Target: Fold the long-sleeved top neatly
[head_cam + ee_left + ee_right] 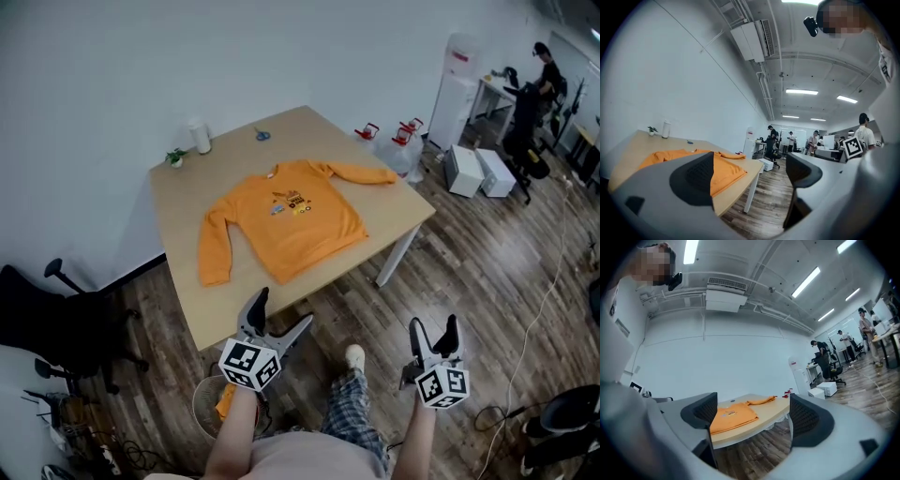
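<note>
An orange long-sleeved top [286, 217] lies spread flat, front up, on the wooden table [187, 291], one sleeve bent down at the left and the other stretched out to the right. My left gripper [281, 317] hangs open in the air just off the table's near edge, nothing between its jaws. My right gripper [433, 334] is open too, over the floor well right of the table. The top [724, 168] shows beyond the left gripper [750, 176] in its own view. The top [733, 417] also lies past the right gripper [753, 416].
A white cup [199, 136], a small plant [175, 157] and blue scissors [262, 135] sit along the table's far edge. A black office chair [56, 323] stands left. White boxes [476, 171] and red-handled jugs [386, 136] lie on the floor at right; a person [534, 84] stands far back.
</note>
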Demonstrator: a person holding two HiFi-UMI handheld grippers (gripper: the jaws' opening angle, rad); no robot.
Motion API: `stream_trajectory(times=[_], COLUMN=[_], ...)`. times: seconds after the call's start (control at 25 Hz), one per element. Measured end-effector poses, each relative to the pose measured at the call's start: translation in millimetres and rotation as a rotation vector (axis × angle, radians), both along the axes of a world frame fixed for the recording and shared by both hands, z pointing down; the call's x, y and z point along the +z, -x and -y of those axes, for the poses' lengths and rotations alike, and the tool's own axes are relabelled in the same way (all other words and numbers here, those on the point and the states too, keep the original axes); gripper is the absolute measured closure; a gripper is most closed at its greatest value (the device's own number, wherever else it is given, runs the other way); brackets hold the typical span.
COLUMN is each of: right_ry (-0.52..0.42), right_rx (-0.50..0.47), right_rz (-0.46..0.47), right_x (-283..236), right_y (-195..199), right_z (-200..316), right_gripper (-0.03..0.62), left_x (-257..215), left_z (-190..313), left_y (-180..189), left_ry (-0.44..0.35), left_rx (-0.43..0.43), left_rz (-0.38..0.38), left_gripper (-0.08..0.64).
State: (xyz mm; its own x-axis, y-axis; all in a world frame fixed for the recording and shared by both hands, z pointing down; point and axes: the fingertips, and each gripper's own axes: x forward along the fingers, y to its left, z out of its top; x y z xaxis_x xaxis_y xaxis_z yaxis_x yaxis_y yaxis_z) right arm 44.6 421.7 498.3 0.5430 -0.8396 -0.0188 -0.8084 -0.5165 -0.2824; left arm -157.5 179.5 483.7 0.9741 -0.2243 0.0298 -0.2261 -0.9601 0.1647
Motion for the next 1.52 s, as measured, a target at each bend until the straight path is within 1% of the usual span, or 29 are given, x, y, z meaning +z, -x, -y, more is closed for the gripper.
stream_trajectory(times=[0.12,0.24,0.36,0.52,0.68,0.84,1.0,1.16,1.32,1.52], right_ry=[0.015,0.034,0.036,0.046,0.052,0.061,0.080,0.088,0.092,0.104], right_rx=[-0.098,-0.196,-0.303,-0.464,-0.592,-0.714,-0.828,-0.910,-0.964,-0.997], right_rz=[-0.008,-0.029,-0.057,-0.086,-0.075,-0.070,-0.073,-0.073,-0.080,-0.085], right_x=[2,-12,-25,-32,-34,-32,-29,-29,-31,-26], right_y=[-49,-100,-139,-165,-181,-178,-156,-136,-118,-101], right_z=[51,106,158,229,291,341,380,412,433,457], right_gripper=[0.130,0.129,0.129,0.129,0.130,0.132,0.133,0.133,0.135,0.135], left_x=[-4,-13,-18,-21,-30,-31,-21,-15,-11,-1], left_z=[34,64,93,130,157,174,182,190,198,212], left_y=[-33,-69,-93,-107,-109,-98,-75,-55,-42,-29], left_ry=[-0.018,-0.054,-0.033,-0.024,-0.026,-0.024,0.002,0.032,0.051,0.073], left_rx=[-0.090,-0.159,-0.237,-0.362,-0.487,-0.595,-0.695,-0.777,-0.827,-0.854], left_rz=[-0.003,0.016,0.020,0.036,0.032,0.049,0.085,0.087,0.091,0.105], left_gripper=[0.097,0.097,0.097,0.097,0.097,0.097,0.097,0.097,0.097,0.097])
